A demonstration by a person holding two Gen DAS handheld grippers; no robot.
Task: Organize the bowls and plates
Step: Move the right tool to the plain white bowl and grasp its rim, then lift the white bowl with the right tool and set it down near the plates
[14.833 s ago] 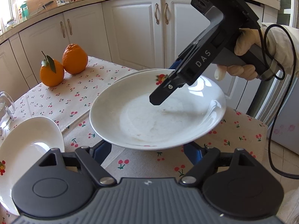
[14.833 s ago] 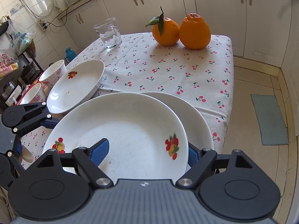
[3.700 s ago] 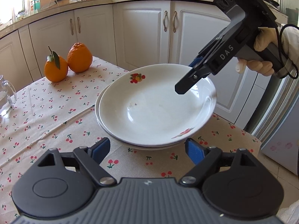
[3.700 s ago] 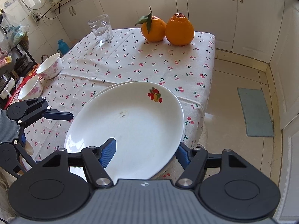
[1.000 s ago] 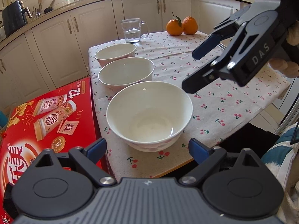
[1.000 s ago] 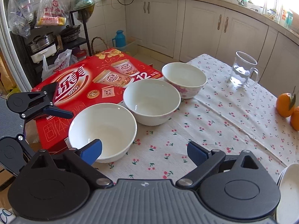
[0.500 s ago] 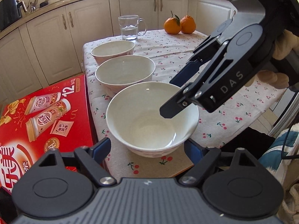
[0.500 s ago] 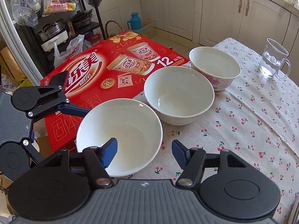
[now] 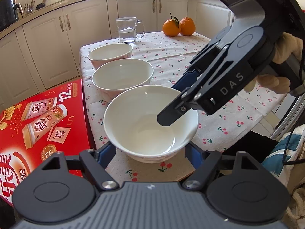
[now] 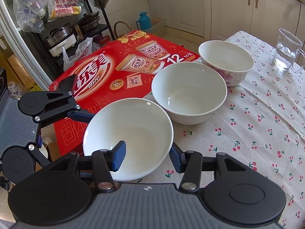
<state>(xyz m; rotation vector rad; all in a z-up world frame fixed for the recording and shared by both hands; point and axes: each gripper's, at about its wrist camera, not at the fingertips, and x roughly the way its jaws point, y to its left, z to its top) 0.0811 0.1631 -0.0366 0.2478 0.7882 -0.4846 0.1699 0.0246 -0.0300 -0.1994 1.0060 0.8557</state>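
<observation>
Three white bowls stand in a row on the cherry-print tablecloth [image 9: 219, 133]. The nearest bowl [image 9: 141, 129] [image 10: 133, 126] sits at the table's front corner. My right gripper [image 10: 147, 156] [image 9: 174, 103] is shut on its wall, one finger inside the bowl and the other outside. My left gripper [image 9: 150, 151] straddles the same bowl from the opposite side. Its blue pads [image 9: 107, 152] flank the bowl's lower sides and its jaws are closing. One left finger [image 10: 82, 115] reaches the bowl's outer wall in the right wrist view.
The middle bowl [image 9: 122, 76] and the far pink-flowered bowl [image 9: 110, 53] sit close behind. Farther back are a glass mug of water [image 9: 127, 30] and two oranges [image 9: 179, 26]. A red carton [image 9: 38, 114] lies beside the table edge. A gloved hand [image 9: 282, 57] holds the right gripper.
Both grippers came in on the nearest bowl. The right jaws went from wide open to shut on its wall. The left jaws narrowed around its sides.
</observation>
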